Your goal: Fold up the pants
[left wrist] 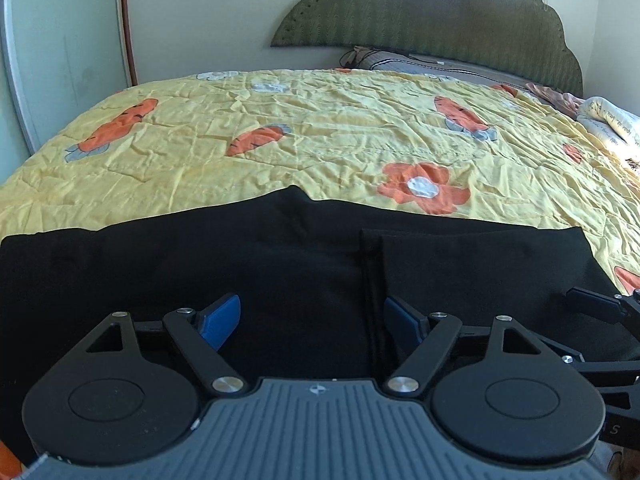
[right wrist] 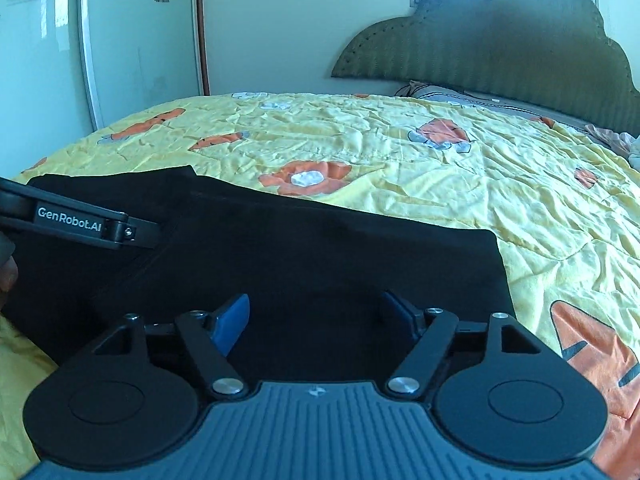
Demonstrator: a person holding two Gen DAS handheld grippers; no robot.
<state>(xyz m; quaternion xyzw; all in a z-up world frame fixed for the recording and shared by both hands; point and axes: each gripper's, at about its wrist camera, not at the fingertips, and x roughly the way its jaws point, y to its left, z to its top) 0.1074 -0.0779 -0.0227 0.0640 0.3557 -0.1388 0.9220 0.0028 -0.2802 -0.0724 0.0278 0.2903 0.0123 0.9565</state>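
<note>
Both grippers spread, nothing pinched: left gripper, right gripper over black pants at near edge of yellow bedspread; far bedspread open.

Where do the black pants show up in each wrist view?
Left wrist view: the black pants span the lower middle, edge to edge, behind the blue pads.
Right wrist view: the black pants fill left and centre.
Shared landmark: the orange flower on the yellow bedspread, just beyond them.

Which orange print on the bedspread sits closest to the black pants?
The orange flower with the white centre, just beyond the pants; the carrot prints lie farther up the bedspread.
</note>
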